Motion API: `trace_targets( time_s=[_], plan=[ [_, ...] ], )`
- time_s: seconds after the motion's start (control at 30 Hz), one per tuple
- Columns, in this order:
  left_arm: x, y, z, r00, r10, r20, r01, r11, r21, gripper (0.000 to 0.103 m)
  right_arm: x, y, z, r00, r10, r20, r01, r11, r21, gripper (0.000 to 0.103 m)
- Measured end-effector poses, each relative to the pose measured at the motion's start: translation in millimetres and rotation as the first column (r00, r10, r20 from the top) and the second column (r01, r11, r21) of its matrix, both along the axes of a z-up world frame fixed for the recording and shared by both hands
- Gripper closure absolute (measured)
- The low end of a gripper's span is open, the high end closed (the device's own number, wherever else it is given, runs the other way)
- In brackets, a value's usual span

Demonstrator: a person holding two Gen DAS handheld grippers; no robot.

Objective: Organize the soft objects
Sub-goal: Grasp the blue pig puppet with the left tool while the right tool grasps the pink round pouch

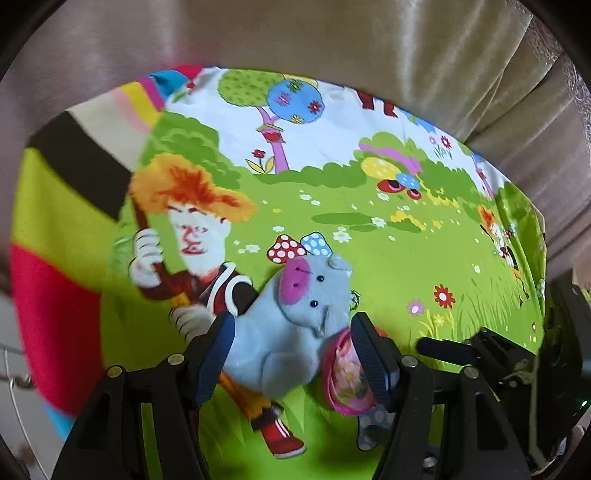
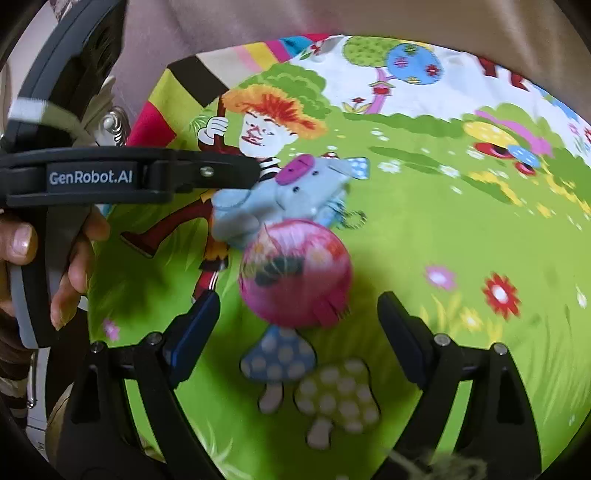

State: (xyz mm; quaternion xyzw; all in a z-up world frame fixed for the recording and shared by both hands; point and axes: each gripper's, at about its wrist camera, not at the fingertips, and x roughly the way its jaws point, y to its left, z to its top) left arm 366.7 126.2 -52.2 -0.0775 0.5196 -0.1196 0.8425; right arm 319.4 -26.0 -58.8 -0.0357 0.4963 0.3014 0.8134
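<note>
A grey-blue plush pig [image 1: 295, 321] with a pink snout lies on the cartoon-printed cloth [image 1: 388, 258]. A pink flowered soft ball [image 1: 347, 373] rests against it. My left gripper [image 1: 295, 354] is open with its fingers on either side of the pig's body and the ball; contact is not clear. In the right wrist view the pig [image 2: 280, 195] lies beyond the pink ball [image 2: 295, 273]. My right gripper [image 2: 299, 339] is open and empty, just short of the ball. The left gripper's arm [image 2: 129, 175] reaches in from the left to the pig.
The cloth covers a cushion against a beige sofa back [image 1: 295, 33]. A striped multicolour cloth [image 1: 62, 229] lies at the left. The right gripper's body [image 1: 517, 362] sits at the lower right of the left wrist view. A hand [image 2: 74, 258] holds the left gripper.
</note>
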Motion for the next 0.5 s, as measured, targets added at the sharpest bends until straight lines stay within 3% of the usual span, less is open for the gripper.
trace_targets(
  time_s=[0.27,0.37,0.5],
  plan=[
    [22.0,-0.9,-17.0,0.997,-0.061,-0.039,0.063,0.998,0.028,0.037,16.4,22.3,-20.6,1.0,0.011,0.005,-0.01,0.999,-0.039,0.013],
    [24.4,-4.2,-24.3,0.995,-0.082,-0.054,0.083,0.996,0.019,0.037,11.0,27.7,-20.3,0.998,0.022,0.058,-0.016,0.994,-0.106,0.025],
    [25.2,-7.2,-32.8,0.992,-0.099,-0.075,0.098,0.995,-0.006,0.037,12.7,16.5,-17.6,0.999,0.008,0.035,-0.004,0.995,-0.104,0.026]
  ],
)
